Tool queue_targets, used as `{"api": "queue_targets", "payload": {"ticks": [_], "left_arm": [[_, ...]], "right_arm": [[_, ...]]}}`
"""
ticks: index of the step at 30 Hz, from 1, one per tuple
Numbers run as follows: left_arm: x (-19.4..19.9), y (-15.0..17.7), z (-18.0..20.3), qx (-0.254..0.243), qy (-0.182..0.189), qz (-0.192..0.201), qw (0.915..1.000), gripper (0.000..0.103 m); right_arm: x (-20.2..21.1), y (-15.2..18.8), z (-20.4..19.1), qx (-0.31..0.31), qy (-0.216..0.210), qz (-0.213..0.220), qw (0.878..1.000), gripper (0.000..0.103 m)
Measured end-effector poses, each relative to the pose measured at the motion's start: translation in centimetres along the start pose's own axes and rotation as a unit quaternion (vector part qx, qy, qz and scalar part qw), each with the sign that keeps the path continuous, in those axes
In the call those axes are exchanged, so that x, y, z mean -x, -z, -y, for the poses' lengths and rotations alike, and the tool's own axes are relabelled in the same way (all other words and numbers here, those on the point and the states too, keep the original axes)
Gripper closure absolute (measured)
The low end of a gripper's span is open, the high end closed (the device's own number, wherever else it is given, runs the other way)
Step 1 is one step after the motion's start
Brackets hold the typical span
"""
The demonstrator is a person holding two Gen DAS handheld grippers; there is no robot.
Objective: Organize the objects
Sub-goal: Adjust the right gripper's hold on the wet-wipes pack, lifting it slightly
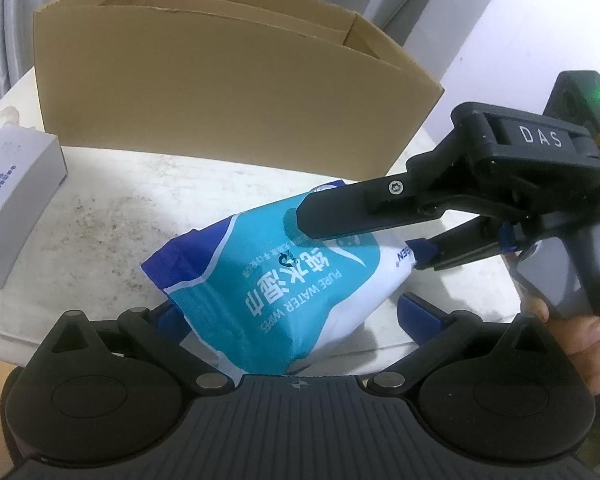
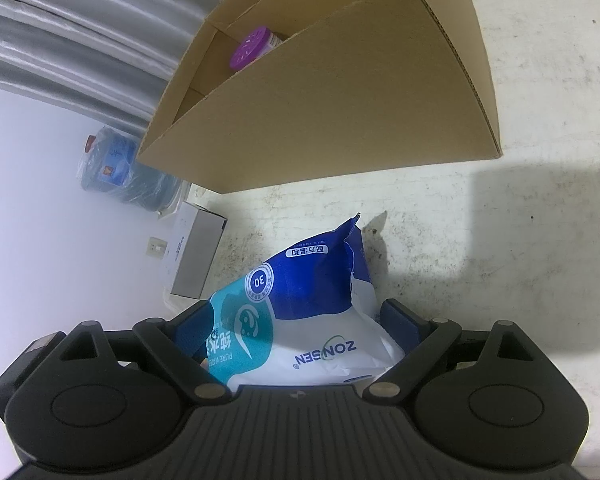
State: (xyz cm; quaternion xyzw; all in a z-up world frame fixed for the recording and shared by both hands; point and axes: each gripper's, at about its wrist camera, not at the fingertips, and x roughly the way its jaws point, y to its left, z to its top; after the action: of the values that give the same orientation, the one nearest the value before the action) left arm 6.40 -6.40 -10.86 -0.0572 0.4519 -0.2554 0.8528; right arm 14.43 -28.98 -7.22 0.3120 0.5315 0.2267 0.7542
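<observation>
A blue, teal and white pack of wet wipes (image 1: 284, 272) sits tilted above the white table (image 1: 112, 216), one end raised. My right gripper (image 1: 360, 240) reaches in from the right, and its fingers press the pack's two sides. In the right wrist view the pack (image 2: 312, 300) fills the gap between both blue pads of the right gripper (image 2: 294, 320). My left gripper (image 1: 296, 308) stands wide around the pack's near end. Its left pad is partly hidden behind the pack, and its right pad (image 1: 420, 314) stands just off it.
A large open cardboard box (image 1: 220, 92) stands behind the pack, and a purple-lidded jar (image 2: 248, 48) lies inside it. A small white carton (image 1: 16, 196) rests at the table's left. A hand (image 1: 580, 332) grips the right gripper's handle. A water jug (image 2: 112, 168) sits on the floor.
</observation>
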Motion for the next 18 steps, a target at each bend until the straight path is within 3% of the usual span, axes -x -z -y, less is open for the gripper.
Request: {"api": "queue_targets", "payload": {"ticks": [18], "left_arm": [[-0.57,0.23,-0.63,0.005,0.011,0.008,0.9999,0.000]], "right_arm": [[-0.16,-0.09,0.05,0.001,0.000,-0.001,1.000,0.009]]}}
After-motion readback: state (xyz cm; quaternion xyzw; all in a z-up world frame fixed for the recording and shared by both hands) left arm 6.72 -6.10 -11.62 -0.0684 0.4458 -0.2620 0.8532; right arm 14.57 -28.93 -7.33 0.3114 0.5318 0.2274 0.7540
